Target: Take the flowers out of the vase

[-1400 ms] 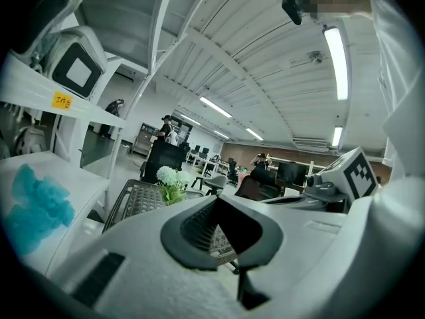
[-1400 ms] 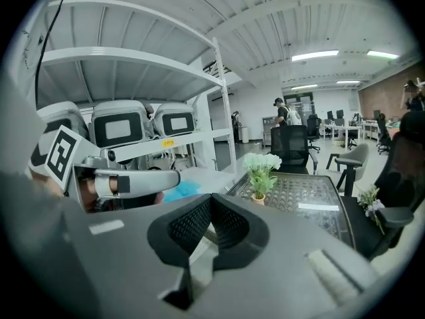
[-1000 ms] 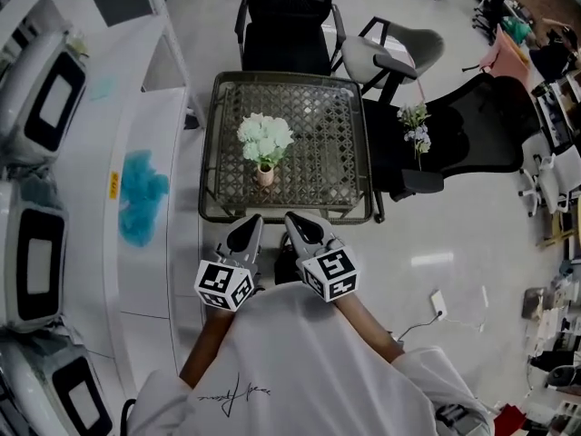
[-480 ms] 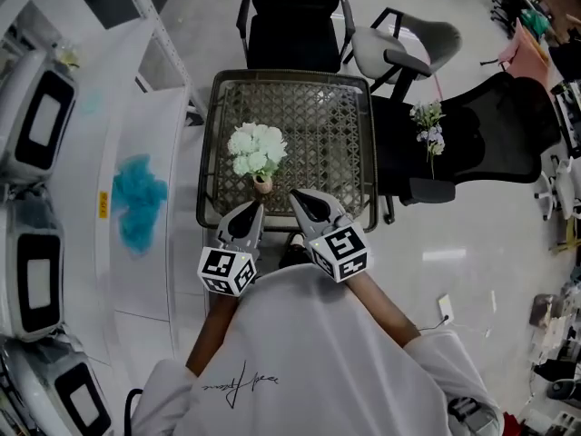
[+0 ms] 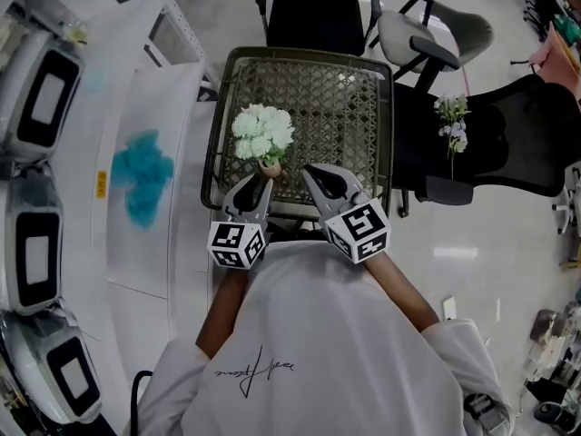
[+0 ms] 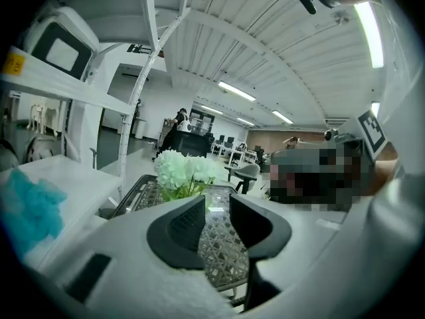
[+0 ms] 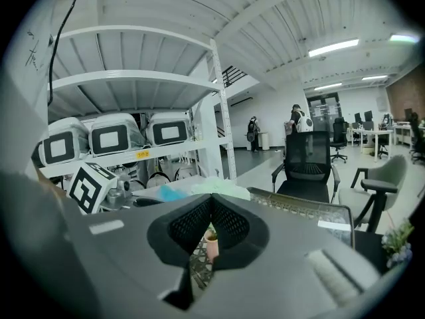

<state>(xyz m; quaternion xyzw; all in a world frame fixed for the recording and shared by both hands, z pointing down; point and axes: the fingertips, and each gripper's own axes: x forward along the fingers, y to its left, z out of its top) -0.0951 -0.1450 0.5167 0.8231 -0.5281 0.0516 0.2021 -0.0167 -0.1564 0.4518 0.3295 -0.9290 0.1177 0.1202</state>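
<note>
A bunch of white flowers (image 5: 263, 133) stands in a small pinkish vase (image 5: 269, 165) near the front left of the mesh-topped table (image 5: 381, 80). My left gripper (image 5: 257, 185) has its tip right beside the vase. Its jaws are opening, with nothing between them; in the left gripper view (image 6: 218, 208) the flowers (image 6: 184, 171) rise just beyond them. My right gripper (image 5: 318, 176) hovers over the table's front edge, right of the vase. It is shut on nothing (image 7: 211, 203), and the vase (image 7: 212, 244) shows below its tips.
A second small bunch of flowers (image 5: 451, 116) lies on a black office chair (image 5: 508, 143) to the right. Another black chair (image 5: 318, 12) and a grey one (image 5: 436, 39) stand behind the table. A white bench with a blue cloth (image 5: 143, 175) and machines (image 5: 41, 107) runs along the left.
The person has stepped up to the table. Both grippers have moved forward to the vase, the left one ending beside it.
</note>
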